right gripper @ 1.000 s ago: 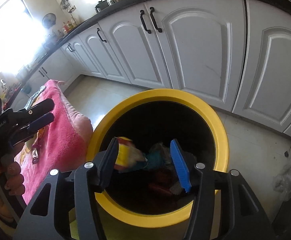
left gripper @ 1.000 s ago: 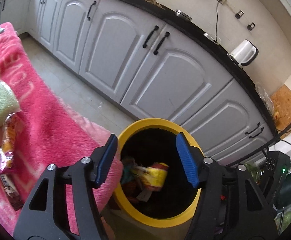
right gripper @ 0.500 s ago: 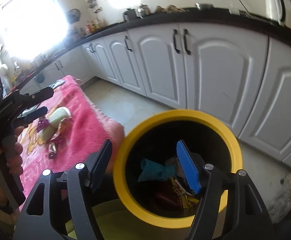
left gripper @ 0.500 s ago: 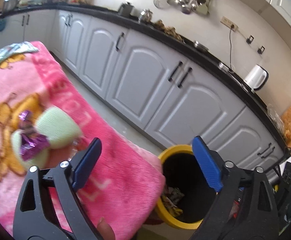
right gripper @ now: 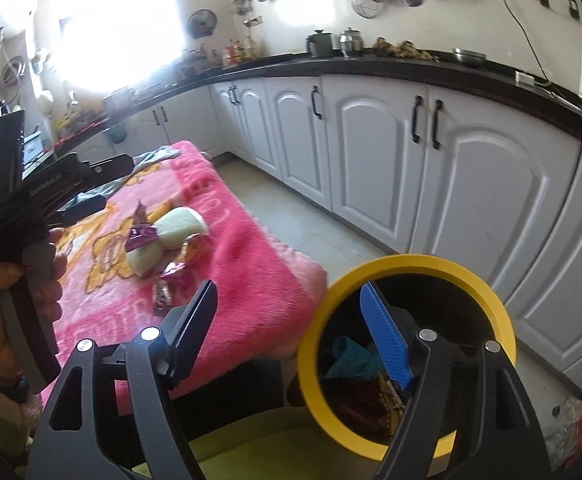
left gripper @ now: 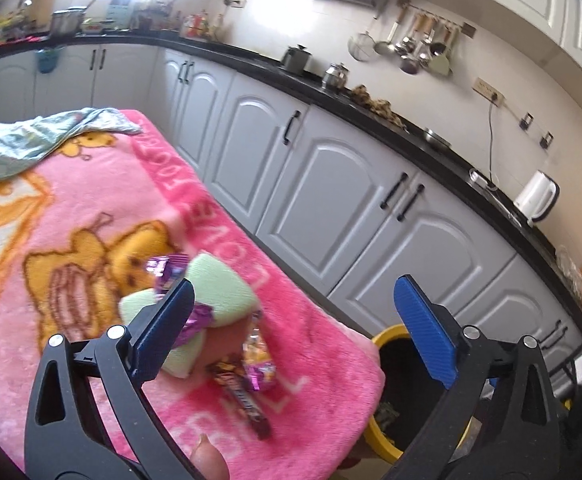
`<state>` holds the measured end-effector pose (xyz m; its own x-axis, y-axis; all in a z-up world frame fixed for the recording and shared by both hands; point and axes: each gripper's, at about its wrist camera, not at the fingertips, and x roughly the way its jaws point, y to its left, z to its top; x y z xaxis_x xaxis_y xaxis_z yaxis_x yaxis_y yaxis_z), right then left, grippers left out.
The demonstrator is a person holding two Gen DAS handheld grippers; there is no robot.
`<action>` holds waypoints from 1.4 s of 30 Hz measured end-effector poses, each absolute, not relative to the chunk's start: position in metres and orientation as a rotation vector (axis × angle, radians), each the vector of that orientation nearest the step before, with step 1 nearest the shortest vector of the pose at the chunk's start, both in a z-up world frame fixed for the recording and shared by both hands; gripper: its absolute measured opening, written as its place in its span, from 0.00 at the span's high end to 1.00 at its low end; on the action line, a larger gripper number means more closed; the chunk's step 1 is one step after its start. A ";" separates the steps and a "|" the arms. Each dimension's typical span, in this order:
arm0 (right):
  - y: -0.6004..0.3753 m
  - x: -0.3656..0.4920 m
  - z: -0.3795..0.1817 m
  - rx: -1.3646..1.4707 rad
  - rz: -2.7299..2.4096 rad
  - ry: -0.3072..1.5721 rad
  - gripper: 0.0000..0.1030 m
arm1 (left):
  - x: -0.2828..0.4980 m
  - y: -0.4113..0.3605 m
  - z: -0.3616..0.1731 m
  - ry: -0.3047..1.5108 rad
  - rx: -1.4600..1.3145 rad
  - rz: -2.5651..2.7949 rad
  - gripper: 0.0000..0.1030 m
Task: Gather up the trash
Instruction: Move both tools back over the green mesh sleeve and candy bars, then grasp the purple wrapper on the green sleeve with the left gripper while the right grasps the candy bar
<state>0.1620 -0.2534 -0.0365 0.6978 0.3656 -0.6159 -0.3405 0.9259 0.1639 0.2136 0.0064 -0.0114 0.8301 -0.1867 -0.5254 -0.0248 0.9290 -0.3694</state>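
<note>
A yellow-rimmed bin (right gripper: pixel 467 276) with wrappers inside stands on the floor by the pink blanket (left gripper: pixel 91 208); it also shows in the left wrist view (left gripper: pixel 387 334). On the blanket lie a pale green sponge (left gripper: pixel 215 288), purple candy wrappers (left gripper: pixel 167 268), a pink wrapper (left gripper: pixel 259 360) and a brown chocolate bar wrapper (left gripper: pixel 243 396). My left gripper (left gripper: pixel 295 332) is open and empty above the blanket's near corner; it also shows in the right wrist view (right gripper: pixel 87 196). My right gripper (right gripper: pixel 291 340) is open and empty, between the blanket edge and the bin.
Grey kitchen cabinets (left gripper: pixel 331 208) under a black counter run along the back. A white kettle (left gripper: pixel 537 198) stands on the counter. A green cloth (left gripper: pixel 23 140) lies at the blanket's far end. A tiled floor (right gripper: pixel 291 216) lies between the blanket and the cabinets.
Both grippers have pulled up and back from the bin. The left one has swung left over the blanket, bringing the sponge and wrappers into view.
</note>
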 end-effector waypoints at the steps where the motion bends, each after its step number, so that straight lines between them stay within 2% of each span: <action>1: -0.250 0.161 -0.035 0.036 0.400 0.693 0.30 | 0.212 0.013 -0.011 0.586 -0.386 -0.077 0.11; 18: -0.181 0.152 -0.030 -0.044 0.514 0.700 0.28 | 0.197 0.078 -0.017 0.571 -0.484 0.012 0.11; 37: -0.103 0.170 -0.068 -0.120 0.629 0.791 0.29 | 0.212 0.107 -0.047 0.652 -0.547 0.021 0.11; 39: -0.098 0.174 -0.075 -0.130 0.632 0.805 0.29 | 0.218 0.106 -0.053 0.677 -0.559 0.002 0.18; 42: -0.091 0.180 -0.086 -0.149 0.642 0.830 0.36 | 0.228 0.103 -0.063 0.718 -0.575 -0.027 0.26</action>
